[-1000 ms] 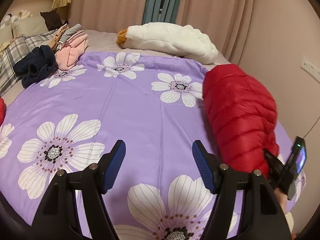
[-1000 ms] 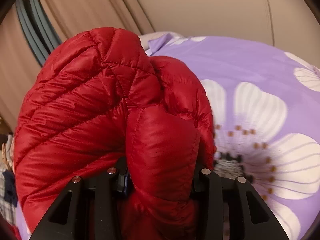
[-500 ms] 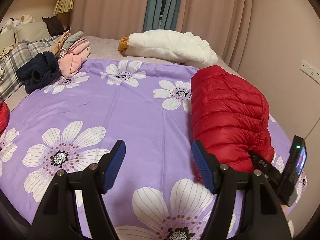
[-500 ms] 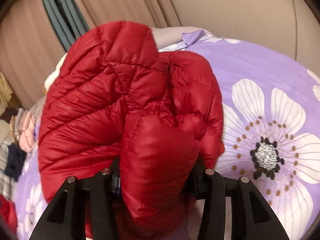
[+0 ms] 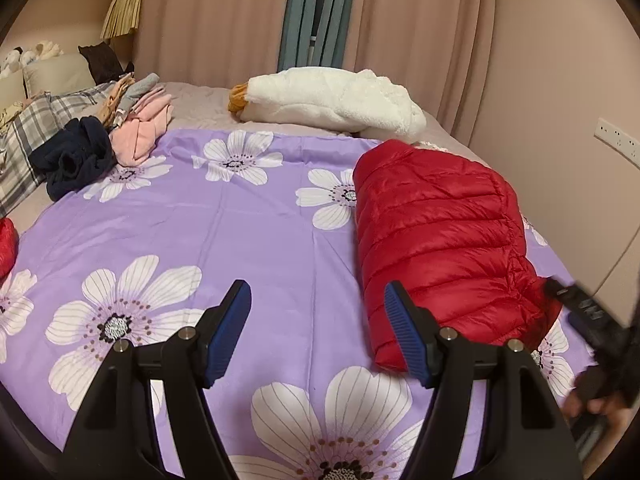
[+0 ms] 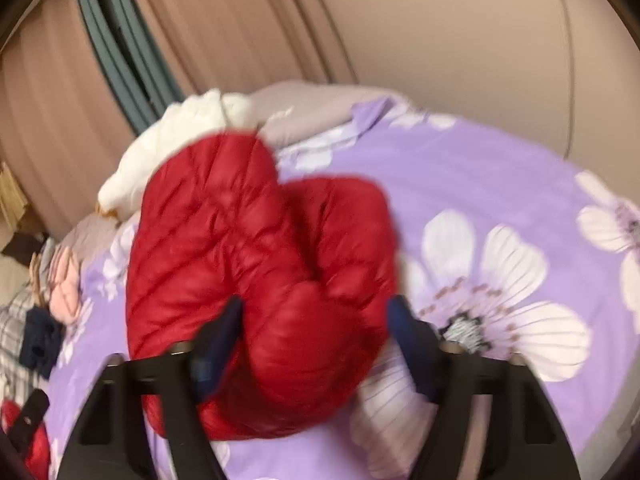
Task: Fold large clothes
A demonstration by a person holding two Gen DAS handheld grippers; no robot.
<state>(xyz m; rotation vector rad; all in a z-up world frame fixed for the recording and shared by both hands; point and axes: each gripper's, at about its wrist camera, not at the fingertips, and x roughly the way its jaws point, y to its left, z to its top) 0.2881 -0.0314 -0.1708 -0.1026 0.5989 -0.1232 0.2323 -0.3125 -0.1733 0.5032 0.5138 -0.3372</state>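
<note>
A folded red puffer jacket (image 5: 436,236) lies on the purple flowered bedsheet (image 5: 224,232), right of centre. My left gripper (image 5: 318,328) is open and empty, low over the sheet just left of the jacket. In the blurred right wrist view the jacket (image 6: 248,272) lies on the sheet. My right gripper (image 6: 316,336) is open, its fingers either side of the jacket's near end with gaps showing. The right gripper also shows in the left wrist view (image 5: 588,320) at the jacket's near right end.
A white plush goose (image 5: 332,98) lies at the back by the curtains. A dark navy garment (image 5: 74,156), pink clothes (image 5: 140,132) and a plaid blanket (image 5: 24,148) sit at the back left. Another red item (image 5: 6,244) is at the left edge. A wall runs along the right.
The right gripper has opened and let go of the red jacket, which now lies on the sheet. It has drawn back a little. The left gripper stays open.
</note>
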